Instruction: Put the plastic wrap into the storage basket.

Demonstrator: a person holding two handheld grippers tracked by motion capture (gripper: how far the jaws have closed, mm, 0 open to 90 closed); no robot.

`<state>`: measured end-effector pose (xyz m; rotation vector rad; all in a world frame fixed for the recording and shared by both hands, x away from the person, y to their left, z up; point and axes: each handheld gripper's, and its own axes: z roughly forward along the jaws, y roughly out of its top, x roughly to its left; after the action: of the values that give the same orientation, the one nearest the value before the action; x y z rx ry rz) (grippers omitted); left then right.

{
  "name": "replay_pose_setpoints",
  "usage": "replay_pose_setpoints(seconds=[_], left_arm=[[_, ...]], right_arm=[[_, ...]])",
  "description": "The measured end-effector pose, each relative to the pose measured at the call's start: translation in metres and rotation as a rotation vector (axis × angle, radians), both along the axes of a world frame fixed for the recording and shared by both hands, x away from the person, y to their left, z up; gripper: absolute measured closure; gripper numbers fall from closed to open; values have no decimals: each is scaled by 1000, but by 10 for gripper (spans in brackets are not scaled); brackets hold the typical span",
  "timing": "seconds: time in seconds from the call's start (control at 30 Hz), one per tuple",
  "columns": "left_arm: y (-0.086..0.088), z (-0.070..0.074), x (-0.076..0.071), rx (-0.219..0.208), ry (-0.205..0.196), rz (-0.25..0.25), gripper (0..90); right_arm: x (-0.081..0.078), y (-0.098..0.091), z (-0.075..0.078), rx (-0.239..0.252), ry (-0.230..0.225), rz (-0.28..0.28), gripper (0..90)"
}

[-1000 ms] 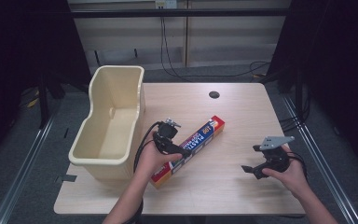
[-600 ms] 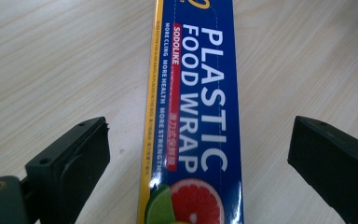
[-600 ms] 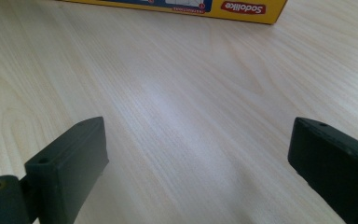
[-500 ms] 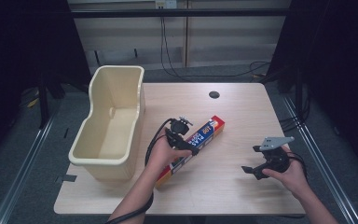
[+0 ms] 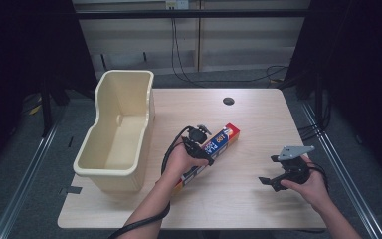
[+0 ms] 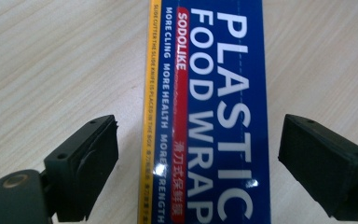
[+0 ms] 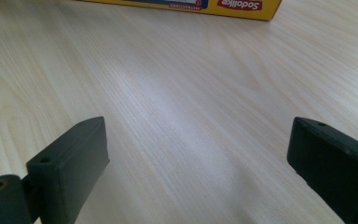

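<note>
A long blue and yellow box of plastic food wrap (image 5: 225, 138) lies diagonally on the middle of the wooden table (image 5: 263, 119). My left gripper (image 5: 200, 143) hovers over the box's middle, held by a hand. In the left gripper view the box (image 6: 214, 70) runs lengthwise between the jaws of the left gripper (image 6: 198, 140), which stand open on either side with gaps to the box. My right gripper (image 5: 273, 172) is held low over bare table at the right, open and empty (image 7: 198, 140). The box's yellow edge (image 7: 191, 5) lies beyond it.
A tall cream plastic bin (image 5: 117, 134), empty inside, stands on the table's left edge beside the box. A small dark round hole (image 5: 228, 101) sits near the table's far edge. Cables trail from both grippers. Dark floor and rails surround the table.
My left gripper has slid right and slightly forward along the wrap box, toward its far end. The box and the right gripper have stayed where they were.
</note>
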<state>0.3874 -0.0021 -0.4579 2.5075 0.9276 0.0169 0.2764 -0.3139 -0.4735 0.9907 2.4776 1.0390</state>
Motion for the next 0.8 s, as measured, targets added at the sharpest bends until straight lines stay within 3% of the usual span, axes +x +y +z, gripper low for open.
replay_pose_setpoints(seconds=[0.3,0.33,0.43,0.47,0.8], left_arm=[[-6,-1,3,38,23,-12,208],[-8,-1,4,62,35,-27,214],[-9,-1,4,55,43,-15,245],[-10,-2,5,72,48,-35,255],[-12,-1,8,100,50,-38,355]], right_arm=[[-1,1,0,-1,9,6,52],[-1,1,1,1,4,1,52],[-1,1,1,-1,1,5,53],[-1,1,1,0,2,6,54],[-1,1,2,9,3,3,55]])
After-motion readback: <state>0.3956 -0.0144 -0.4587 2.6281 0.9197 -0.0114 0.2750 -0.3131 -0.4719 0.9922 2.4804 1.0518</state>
